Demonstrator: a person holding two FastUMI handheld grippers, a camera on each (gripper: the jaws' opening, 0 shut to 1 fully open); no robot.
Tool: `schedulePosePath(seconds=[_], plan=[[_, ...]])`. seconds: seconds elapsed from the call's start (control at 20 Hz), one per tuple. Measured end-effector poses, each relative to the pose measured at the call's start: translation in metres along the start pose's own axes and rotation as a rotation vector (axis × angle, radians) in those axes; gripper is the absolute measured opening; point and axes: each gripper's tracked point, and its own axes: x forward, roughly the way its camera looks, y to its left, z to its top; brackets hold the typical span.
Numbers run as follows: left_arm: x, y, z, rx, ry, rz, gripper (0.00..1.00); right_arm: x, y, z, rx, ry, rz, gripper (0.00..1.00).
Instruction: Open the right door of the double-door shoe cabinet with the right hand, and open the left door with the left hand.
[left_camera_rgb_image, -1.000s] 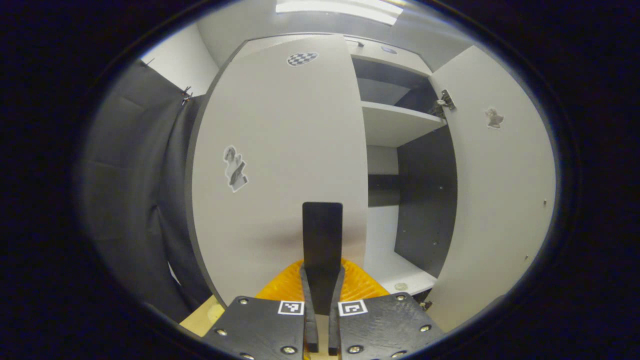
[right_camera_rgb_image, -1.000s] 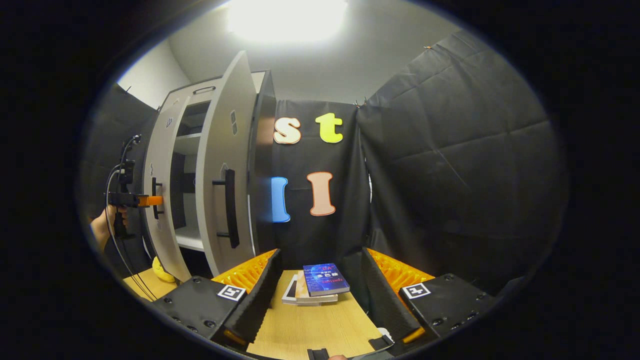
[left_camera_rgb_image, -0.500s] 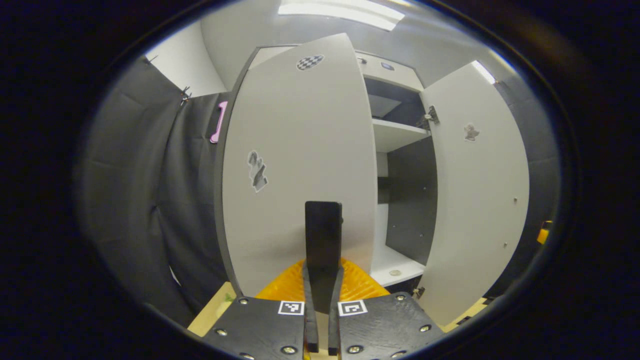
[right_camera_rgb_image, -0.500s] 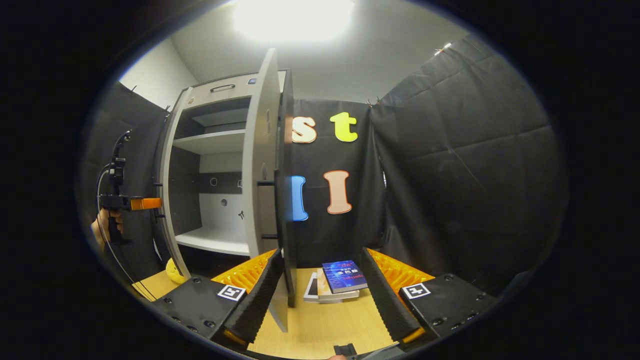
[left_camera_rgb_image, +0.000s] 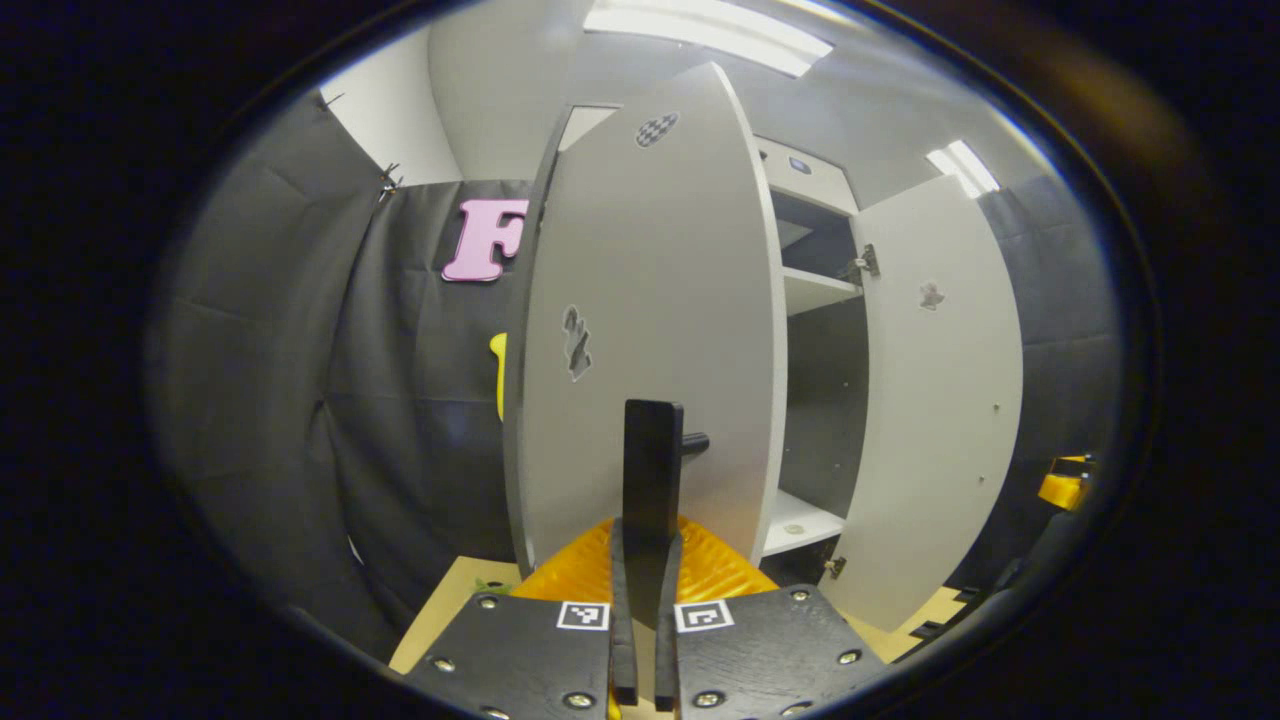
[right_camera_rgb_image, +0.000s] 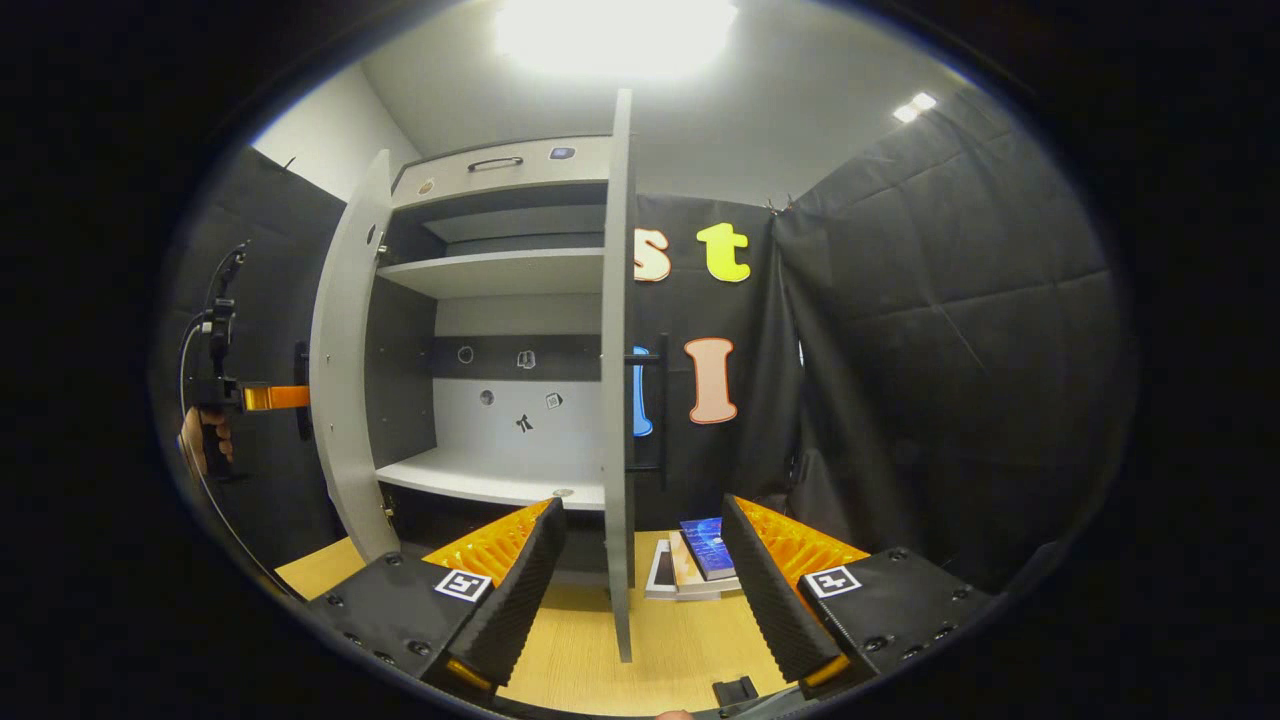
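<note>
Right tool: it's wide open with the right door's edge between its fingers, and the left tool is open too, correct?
Not quite. In the left gripper view the left tool is shut on the left door's handle. The right tool is open, as said.

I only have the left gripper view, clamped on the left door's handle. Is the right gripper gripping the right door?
Observer: No. The right gripper is open, its fingers spread either side of the right door's edge without pressing on it.
Operator: Anything beyond that door?
Observer: A stack of books lies on the table just past it, on the side of its outer face.
Operator: How does my door look from there?
Observer: The left door stands swung well out, baring the lower shelf, with the left gripper at the handle on its outer face.
</note>
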Motion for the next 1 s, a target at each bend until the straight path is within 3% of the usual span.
schedulePosePath(seconds=[0.4, 0.55, 0.7, 0.85, 1.0], plan=[[-0.007, 0.017, -0.001, 0.05, -0.019, 0.015, 0.08, -0.014, 0.032, -0.007, -0.012, 0.016, -0.008, 0.98], [-0.008, 0.028, 0.002, 0.054, -0.033, 0.05, 0.06, -0.024, 0.038, -0.003, -0.029, 0.008, -0.021, 0.98], [-0.012, 0.05, 0.001, 0.074, -0.027, 0.135, 0.05, -0.034, 0.04, -0.001, -0.041, -0.002, -0.041, 0.98], [-0.013, 0.032, 0.001, 0.01, -0.032, 0.071, 0.02, -0.04, 0.05, 0.005, -0.034, -0.013, -0.046, 0.98], [-0.023, 0.04, 0.001, 0.03, -0.048, 0.083, 0.02, -0.047, 0.06, 0.009, -0.015, -0.022, -0.046, 0.98]])
